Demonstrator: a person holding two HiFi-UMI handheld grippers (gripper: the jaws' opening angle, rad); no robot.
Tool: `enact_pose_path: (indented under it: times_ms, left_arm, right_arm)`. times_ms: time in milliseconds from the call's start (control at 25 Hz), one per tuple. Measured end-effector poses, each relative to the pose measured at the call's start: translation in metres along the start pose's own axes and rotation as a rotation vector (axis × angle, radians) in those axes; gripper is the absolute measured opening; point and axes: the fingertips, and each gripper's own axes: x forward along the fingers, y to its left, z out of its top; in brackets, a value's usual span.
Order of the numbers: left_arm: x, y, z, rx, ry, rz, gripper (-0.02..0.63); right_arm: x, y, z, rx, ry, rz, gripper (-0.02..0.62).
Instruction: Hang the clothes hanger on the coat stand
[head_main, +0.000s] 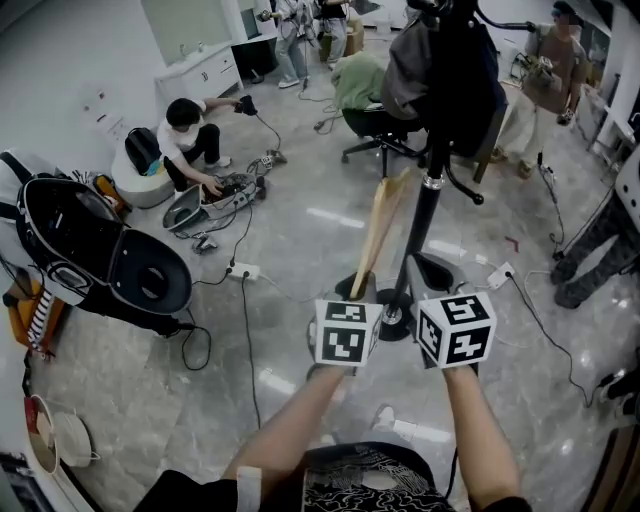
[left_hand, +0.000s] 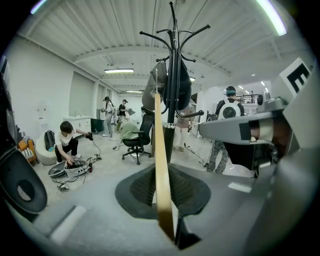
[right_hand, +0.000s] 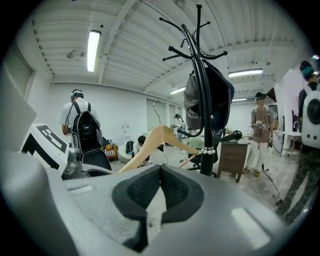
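Note:
A pale wooden clothes hanger (head_main: 379, 228) rises from my left gripper (head_main: 361, 289), which is shut on its lower end. In the left gripper view the hanger (left_hand: 159, 145) stands edge-on between the dark pads, pointing at the coat stand (left_hand: 173, 95). The black coat stand (head_main: 426, 225) stands just right of the hanger, with dark bags on its upper hooks. My right gripper (head_main: 432, 275) is beside the pole's base, shut with nothing in it. The right gripper view shows its pads (right_hand: 141, 192) meeting at the tip, the hanger (right_hand: 150, 142) to the left and the stand (right_hand: 201, 105) ahead.
A person (head_main: 189, 133) crouches over gear and cables at the back left. A power strip (head_main: 243, 270) and cords lie on the floor. A large black device (head_main: 100, 255) stands at left, an office chair (head_main: 381, 125) behind the stand, and people (head_main: 556, 62) at right.

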Motion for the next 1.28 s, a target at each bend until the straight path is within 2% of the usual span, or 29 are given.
enact_pose_path:
  times_ms: [240, 840, 1280]
  left_arm:
    - [0.026, -0.017, 0.013, -0.003, 0.008, 0.022, 0.031]
    - [0.05, -0.039, 0.012, -0.023, 0.016, 0.102, 0.031]
    - [0.068, -0.049, 0.011, -0.026, 0.024, 0.13, 0.031]
  right_arm:
    - [0.006, -0.033, 0.006, 0.003, -0.007, 0.027, 0.0]
    - [0.01, -0.061, 0.007, -0.028, -0.021, 0.122, 0.0]
    - [0.017, -0.077, 0.0, -0.024, -0.024, 0.162, 0.0]
